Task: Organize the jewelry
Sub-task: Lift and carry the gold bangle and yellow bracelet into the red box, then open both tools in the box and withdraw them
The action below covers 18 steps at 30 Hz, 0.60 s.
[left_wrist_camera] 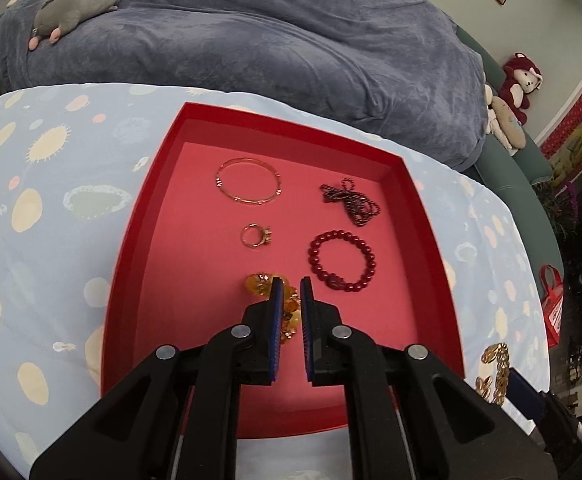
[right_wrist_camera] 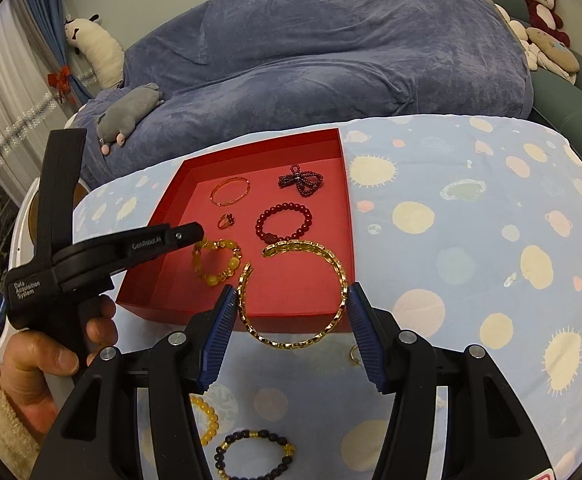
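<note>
Five pieces of jewelry lie in the red tray [right_wrist_camera: 343, 200] on the desk's [right_wrist_camera: 471, 220] spotted blue cloth: a thin gold bangle [right_wrist_camera: 230, 191], a dark beaded necklace [right_wrist_camera: 301, 181] bunched up, a gold ring [right_wrist_camera: 226, 221], a red bead bracelet [right_wrist_camera: 283, 222] and an amber bead bracelet [right_wrist_camera: 217, 262] near the front left corner. The left tongs [left_wrist_camera: 291, 286] hang over that amber bracelet with the blue pads almost together; the left wrist view shows only a narrow slit between them and no piece clamped. A hand [right_wrist_camera: 51, 356] in a fleecy sleeve holds their grip. The right tongs [right_wrist_camera: 291, 295] stand about half open and clamp a wide gold chain bracelet [right_wrist_camera: 295, 292] by its two sides, above the tray's front wall. On the cloth in front of the tray lie a yellow bead bracelet [right_wrist_camera: 209, 420], a dark bead bracelet with gold beads [right_wrist_camera: 255, 454] and a small ring [right_wrist_camera: 354, 357], partly hidden behind the right finger.
</note>
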Available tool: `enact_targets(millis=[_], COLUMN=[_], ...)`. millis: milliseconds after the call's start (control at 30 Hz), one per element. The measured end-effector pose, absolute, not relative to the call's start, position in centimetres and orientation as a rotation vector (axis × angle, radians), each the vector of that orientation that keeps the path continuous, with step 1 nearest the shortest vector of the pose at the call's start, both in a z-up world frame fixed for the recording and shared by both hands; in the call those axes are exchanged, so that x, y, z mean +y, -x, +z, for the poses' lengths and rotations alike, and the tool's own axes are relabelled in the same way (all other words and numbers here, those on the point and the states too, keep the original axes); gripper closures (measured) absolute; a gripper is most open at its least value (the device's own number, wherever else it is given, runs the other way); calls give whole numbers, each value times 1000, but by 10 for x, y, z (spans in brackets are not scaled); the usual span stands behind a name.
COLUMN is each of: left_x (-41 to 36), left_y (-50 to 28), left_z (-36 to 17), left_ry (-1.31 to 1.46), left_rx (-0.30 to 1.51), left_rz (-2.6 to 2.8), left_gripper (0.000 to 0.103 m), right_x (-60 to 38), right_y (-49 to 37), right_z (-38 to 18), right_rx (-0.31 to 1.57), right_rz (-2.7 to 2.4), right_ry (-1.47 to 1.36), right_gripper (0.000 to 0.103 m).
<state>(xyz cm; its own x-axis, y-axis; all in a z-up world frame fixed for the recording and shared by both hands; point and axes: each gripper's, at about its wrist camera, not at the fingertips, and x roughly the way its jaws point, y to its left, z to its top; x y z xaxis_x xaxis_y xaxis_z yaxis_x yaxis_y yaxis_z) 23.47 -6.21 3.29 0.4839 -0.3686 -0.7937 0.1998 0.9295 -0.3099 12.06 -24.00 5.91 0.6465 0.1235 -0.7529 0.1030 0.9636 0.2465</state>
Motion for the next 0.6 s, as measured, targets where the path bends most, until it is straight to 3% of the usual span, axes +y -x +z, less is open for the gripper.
enact_targets(millis=[600], left_x=[-51], left_y=[-245], left_z=[10], left_ry=[-45], left_rx=[973], left_rz=[-248], left_gripper=[94], right_x=[-210], right_y=[-196], right_z=[7], right_rx=[988], right_rz=[39], right_ry=[-204], right_gripper=[48])
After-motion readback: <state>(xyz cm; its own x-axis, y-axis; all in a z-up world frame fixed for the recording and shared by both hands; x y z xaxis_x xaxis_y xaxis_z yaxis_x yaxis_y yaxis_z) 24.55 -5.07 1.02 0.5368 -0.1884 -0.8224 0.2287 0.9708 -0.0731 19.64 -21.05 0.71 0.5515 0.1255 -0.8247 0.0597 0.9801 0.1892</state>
